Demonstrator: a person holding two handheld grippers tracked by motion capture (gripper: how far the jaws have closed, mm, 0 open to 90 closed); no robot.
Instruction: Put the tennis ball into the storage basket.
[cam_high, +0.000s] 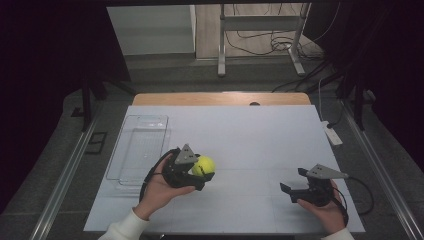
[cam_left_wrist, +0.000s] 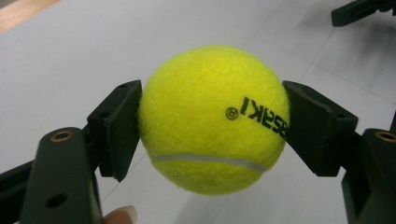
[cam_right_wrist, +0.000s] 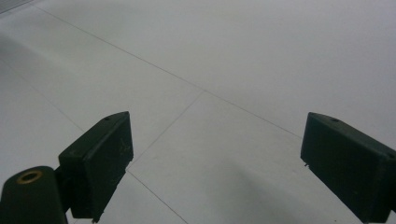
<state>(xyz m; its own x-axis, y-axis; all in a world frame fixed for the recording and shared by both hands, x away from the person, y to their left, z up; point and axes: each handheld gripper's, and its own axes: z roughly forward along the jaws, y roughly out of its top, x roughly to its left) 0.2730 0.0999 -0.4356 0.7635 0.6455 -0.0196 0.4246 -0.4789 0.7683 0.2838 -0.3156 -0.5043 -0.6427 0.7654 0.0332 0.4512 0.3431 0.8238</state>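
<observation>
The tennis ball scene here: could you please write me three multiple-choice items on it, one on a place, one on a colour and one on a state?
1. Where does the clear tray lie relative to the tennis ball?
A. To its left in the high view
B. To its right in the high view
C. Directly under it

2. What colour is the tennis ball?
A. Orange
B. Yellow-green
C. White

3. How stands the right hand-held gripper?
A. Shut on the ball
B. Shut on the tray
C. Open, with nothing between its jaws

Answers:
1. A, the tray sits at the left edge of the white table, left of the ball.
2. B, the left gripper view shows yellow-green felt with a white seam, clamped by the left hand-held gripper.
3. C, the right gripper view shows its jaws wide apart over bare table.
</observation>
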